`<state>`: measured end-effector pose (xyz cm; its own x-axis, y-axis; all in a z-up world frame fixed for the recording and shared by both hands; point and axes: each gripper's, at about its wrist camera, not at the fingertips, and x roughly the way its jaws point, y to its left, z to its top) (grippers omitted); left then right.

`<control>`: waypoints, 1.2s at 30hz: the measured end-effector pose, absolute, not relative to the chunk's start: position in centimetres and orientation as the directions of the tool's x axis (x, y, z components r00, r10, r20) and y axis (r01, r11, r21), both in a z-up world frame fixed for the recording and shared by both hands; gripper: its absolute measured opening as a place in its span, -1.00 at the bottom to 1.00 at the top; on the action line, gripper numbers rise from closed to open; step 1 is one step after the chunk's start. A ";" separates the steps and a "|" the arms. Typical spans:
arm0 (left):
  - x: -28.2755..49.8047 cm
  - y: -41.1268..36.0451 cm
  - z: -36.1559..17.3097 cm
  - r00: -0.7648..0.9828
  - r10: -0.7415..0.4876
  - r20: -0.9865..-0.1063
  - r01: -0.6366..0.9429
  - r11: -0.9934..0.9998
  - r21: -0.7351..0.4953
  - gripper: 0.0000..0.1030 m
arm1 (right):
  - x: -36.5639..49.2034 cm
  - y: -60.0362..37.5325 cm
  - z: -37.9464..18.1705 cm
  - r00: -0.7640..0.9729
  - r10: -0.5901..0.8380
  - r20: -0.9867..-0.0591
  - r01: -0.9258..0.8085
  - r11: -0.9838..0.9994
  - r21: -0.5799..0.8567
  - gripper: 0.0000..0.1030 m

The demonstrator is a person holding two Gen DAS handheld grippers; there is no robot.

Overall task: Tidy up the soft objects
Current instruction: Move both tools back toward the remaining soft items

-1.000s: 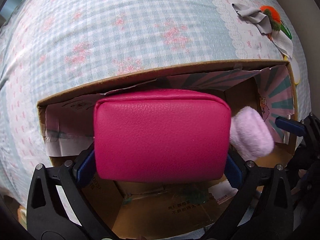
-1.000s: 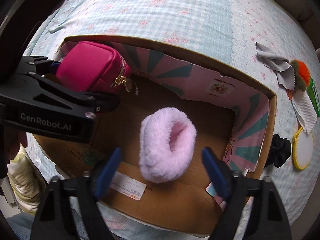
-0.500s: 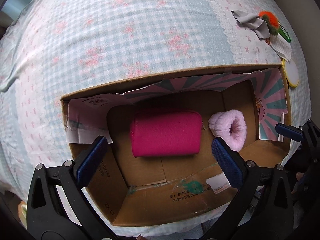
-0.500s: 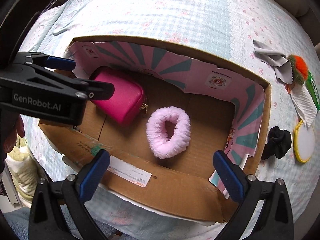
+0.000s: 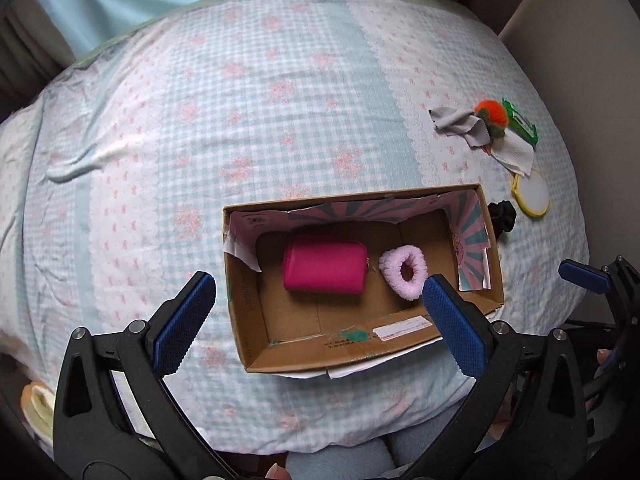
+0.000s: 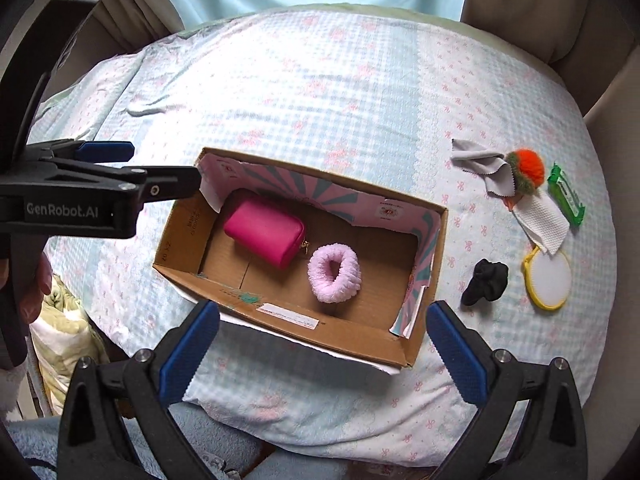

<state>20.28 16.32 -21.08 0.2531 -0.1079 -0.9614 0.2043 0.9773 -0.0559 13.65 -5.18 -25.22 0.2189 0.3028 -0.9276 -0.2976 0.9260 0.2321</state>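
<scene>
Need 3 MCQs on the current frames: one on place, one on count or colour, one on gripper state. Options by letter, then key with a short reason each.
1. Where does the magenta pouch lie?
A. Inside the cardboard box
B. On the bedspread by the grey cloth
C. Between the left gripper's fingers

2. How many things lie inside the box?
A. One
B. Two
C. Four

3. How does the right gripper stand?
A. Shut on the black scrunchie
B. Shut on the pink fluffy scrunchie
C. Open, holding nothing

Key: 1 A, the pouch rests on the box floor at its left end. 2 B, only the pouch and the pink fluffy scrunchie are in it. 3 C, its fingers are spread wide above the box's near wall with nothing between.
</scene>
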 end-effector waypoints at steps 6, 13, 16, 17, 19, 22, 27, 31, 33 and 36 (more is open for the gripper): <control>18.2 15.7 -16.2 0.346 -0.136 -0.928 0.178 0.981 -0.077 0.99 | 11.6 -7.9 -19.9 0.318 0.264 -0.911 -0.239 0.952 0.193 1.00; 17.1 12.0 -13.5 0.392 -0.163 -0.906 0.175 0.979 -0.101 0.99 | 11.0 -14.4 -16.6 0.439 0.235 -0.867 -0.145 0.971 0.190 1.00; 17.5 9.1 -12.8 0.419 -0.137 -0.897 0.191 0.980 -0.060 1.00 | 11.7 -18.2 -16.4 0.452 0.274 -0.849 -0.122 0.962 0.245 1.00; 17.6 8.0 -12.6 0.429 -0.133 -0.893 0.189 0.980 -0.055 0.99 | 12.1 -19.4 -16.4 0.460 0.273 -0.845 -0.121 0.962 0.244 1.00; 18.1 5.9 -12.5 0.439 -0.133 -0.889 0.173 0.983 -0.061 0.99 | 12.9 -21.9 -16.6 0.477 0.269 -0.837 -0.133 0.963 0.234 1.00; 19.0 2.2 -13.2 0.431 -0.161 -0.888 0.157 0.982 -0.102 0.99 | 14.5 -25.7 -17.3 0.488 0.281 -0.826 -0.164 0.959 0.229 1.00; 21.6 -5.0 -15.9 0.414 -0.172 -0.894 0.224 0.971 -0.084 0.99 | 17.5 -31.2 -19.6 0.492 0.296 -0.819 -0.252 0.949 0.192 1.00; 24.4 -9.2 -18.5 0.390 -0.214 -0.895 0.297 0.950 -0.098 0.99 | 19.8 -34.5 -22.1 0.477 0.317 -0.819 -0.324 0.930 0.172 1.00; 25.9 -10.9 -19.8 0.369 -0.228 -0.901 0.346 0.933 -0.094 0.99 | 21.0 -36.0 -23.5 0.464 0.331 -0.821 -0.349 0.921 0.174 1.00; 28.4 -13.1 -22.2 0.331 -0.227 -0.916 0.427 0.902 -0.069 0.99 | 22.7 -37.6 -25.7 0.446 0.357 -0.821 -0.385 0.904 0.184 1.00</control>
<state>28.41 -13.13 -22.19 0.3308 -0.2267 -0.9161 0.4273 0.9015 -0.0688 22.66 -37.59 -25.67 0.4458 0.3568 -0.8210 -0.3851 0.9044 0.1839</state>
